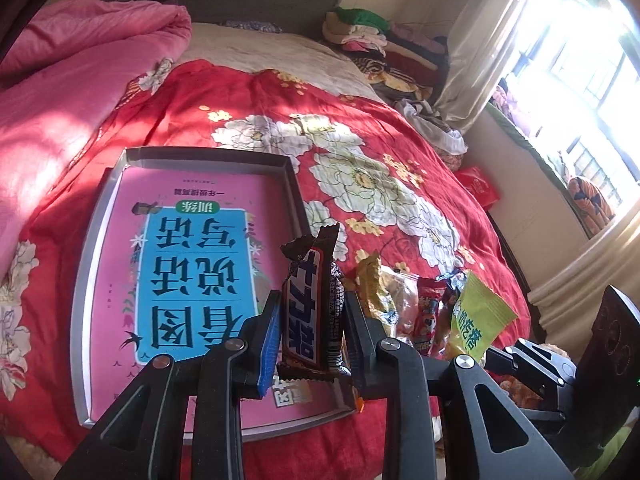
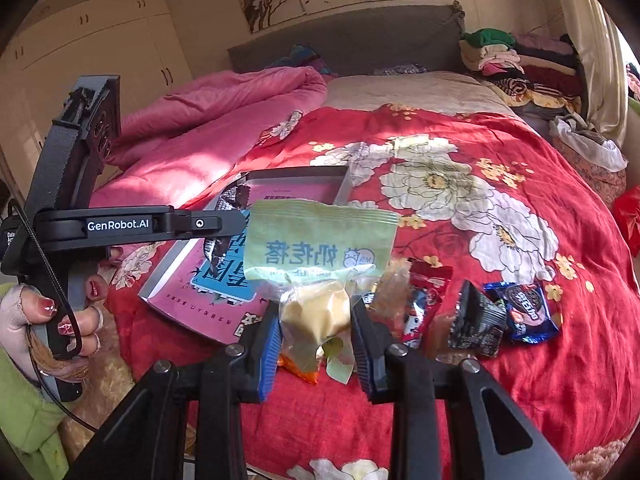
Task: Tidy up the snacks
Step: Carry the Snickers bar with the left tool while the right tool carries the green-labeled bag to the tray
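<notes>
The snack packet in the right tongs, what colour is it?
Pale green top with blue writing, see-through below; the snack packet shows best in the right wrist view.

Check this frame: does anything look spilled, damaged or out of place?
Nothing spilled or torn. One oddity: the tray meant for snacks holds only a pink book, while loose snack packets lie scattered on the red bedspread.

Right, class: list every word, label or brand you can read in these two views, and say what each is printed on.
"GenRobot.AI": side of the left gripper.
"看图说话写话", with "训练" above it: book cover in the tray, upside down.
"士力架": chocolate bar in the left gripper.
"奶疙瘩": green packet in the right gripper.
Blue biscuit pack and other small print: too blurred.
</notes>
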A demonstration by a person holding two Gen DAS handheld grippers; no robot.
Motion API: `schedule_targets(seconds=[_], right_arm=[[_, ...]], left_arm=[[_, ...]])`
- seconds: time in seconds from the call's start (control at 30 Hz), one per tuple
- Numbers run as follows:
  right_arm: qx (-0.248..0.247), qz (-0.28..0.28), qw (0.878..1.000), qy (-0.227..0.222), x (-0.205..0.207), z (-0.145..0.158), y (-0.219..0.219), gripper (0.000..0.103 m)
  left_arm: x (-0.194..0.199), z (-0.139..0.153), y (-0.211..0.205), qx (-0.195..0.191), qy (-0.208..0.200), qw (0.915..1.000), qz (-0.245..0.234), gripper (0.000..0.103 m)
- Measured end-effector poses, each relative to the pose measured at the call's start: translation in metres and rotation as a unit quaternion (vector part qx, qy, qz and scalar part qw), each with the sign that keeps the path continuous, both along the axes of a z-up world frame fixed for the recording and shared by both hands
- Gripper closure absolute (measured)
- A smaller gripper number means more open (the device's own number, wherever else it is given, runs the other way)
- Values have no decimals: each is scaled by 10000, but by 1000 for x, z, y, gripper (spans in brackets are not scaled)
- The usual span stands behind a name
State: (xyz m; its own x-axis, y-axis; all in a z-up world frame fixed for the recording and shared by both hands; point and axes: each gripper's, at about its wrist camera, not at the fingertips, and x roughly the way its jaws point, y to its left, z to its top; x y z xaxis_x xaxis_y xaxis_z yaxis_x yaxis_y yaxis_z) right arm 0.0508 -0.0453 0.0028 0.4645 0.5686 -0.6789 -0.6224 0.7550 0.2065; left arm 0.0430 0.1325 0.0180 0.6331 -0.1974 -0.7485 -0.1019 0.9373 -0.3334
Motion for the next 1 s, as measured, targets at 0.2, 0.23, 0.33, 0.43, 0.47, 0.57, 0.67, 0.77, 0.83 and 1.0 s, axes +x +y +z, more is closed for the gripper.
schedule_targets(seconds=[0.2,0.23,0.33,0.43,0.47,0.57,0.67,0.77,0.83,1.0], right_arm=[[32,383,9992,83,-4,-3,36,70],[39,422,9991,84,-4,-3,40,70],[62,533,9985,75,-3,-2,55,70],[28,648,9979,73,-2,-3,70,70],[20,686,9976,79,-2,-4,75,70],[-44,784,9969,98,-3,-8,88,70],[-162,847,9962,140,-3,-16,99,70],[-284,848,9957,228,-1,-26,105,70],[-355,860,9953,251,1,-32,110,70],[-479,894,9943,331,3,-44,117,70]], left_arm=[[-20,-3,32,-50,48,9991,429,73],[-23,-4,36,-43,53,9988,481,73],[-32,-6,49,-39,74,9981,614,73],[-38,-9,58,15,107,9973,728,73],[-40,-11,61,28,126,9971,756,73],[-41,-16,69,107,215,9959,868,73],[-40,-23,75,41,286,9953,928,73],[-38,-32,78,140,388,9943,978,73],[-37,-38,82,109,462,9940,990,73],[-33,-51,88,113,630,9925,1043,73]])
